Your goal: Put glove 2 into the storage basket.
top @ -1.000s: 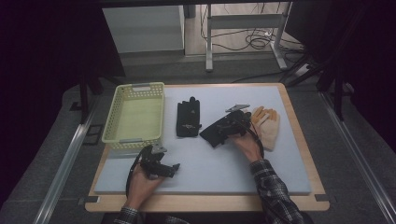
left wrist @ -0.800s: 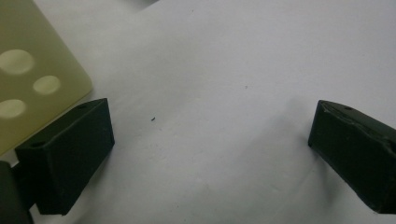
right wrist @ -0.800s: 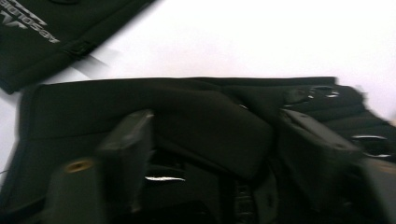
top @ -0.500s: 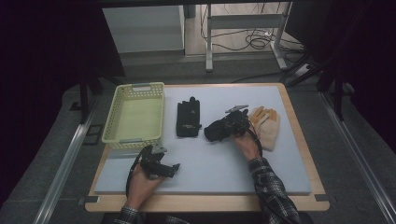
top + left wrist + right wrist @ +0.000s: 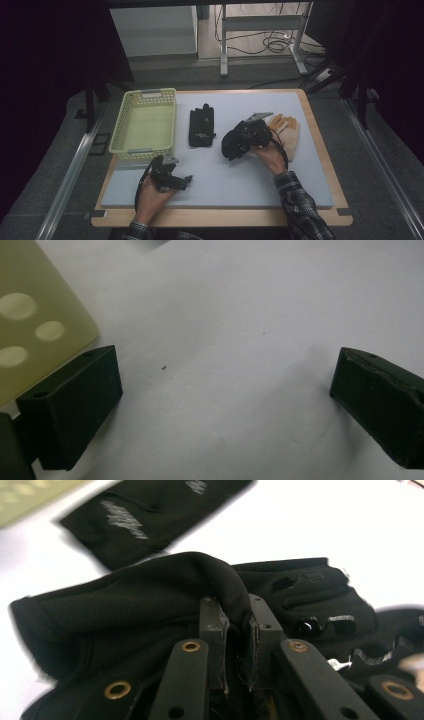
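Note:
My right gripper [image 5: 239, 141] is shut on a black glove [image 5: 231, 144], pinching a fold of its fabric [image 5: 220, 580] between the jaws just above the mat. A second black glove [image 5: 201, 126] lies flat at the middle of the mat, left of the held one; its cuff [image 5: 145, 515] appears beyond the held glove in the right gripper view. A tan glove [image 5: 286, 131] lies under and behind the right hand. My left gripper [image 5: 181, 181] rests near the mat's front left, open, its jaws wide apart over bare mat [image 5: 230, 390].
A pale green perforated basket [image 5: 143, 123] stands at the mat's left; its corner [image 5: 30, 325] sits close to my left gripper. The light grey mat [image 5: 300, 185] covers a wooden-edged table. Dark floor, cables and table legs lie beyond the far edge.
My right gripper has lifted and drawn the black glove slightly left and toward the front, off the tan glove. The left gripper has stayed where it was.

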`<action>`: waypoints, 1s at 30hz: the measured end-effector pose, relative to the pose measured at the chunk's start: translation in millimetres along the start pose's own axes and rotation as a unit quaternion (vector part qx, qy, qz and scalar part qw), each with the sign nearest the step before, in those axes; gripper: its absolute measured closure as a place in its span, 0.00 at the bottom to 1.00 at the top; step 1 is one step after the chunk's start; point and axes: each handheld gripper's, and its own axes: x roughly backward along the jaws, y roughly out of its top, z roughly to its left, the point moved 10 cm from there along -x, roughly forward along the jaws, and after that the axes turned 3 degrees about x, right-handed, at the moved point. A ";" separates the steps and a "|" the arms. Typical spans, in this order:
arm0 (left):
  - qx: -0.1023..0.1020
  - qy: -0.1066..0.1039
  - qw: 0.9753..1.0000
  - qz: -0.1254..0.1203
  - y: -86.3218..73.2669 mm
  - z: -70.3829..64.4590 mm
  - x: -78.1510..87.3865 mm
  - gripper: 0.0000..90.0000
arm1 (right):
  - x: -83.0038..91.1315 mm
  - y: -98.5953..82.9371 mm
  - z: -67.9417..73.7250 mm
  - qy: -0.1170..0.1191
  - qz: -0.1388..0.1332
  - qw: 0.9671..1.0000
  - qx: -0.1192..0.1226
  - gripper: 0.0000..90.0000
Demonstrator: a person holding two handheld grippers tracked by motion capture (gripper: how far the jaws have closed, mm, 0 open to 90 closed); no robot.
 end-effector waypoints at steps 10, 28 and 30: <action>0.002 0.001 1.000 -0.003 0.6 -0.1 -0.4 0.00 | 31.7 2.5 57.9 0.074 -0.007 0.995 0.068 0.88; 0.000 0.000 1.000 0.000 -0.1 0.1 0.1 0.00 | 39.4 -45.7 53.4 0.061 0.005 0.998 0.027 0.79; 0.001 0.000 1.000 -0.001 0.2 -0.1 -0.1 0.00 | 39.2 -64.1 43.2 0.050 0.012 0.999 0.005 0.93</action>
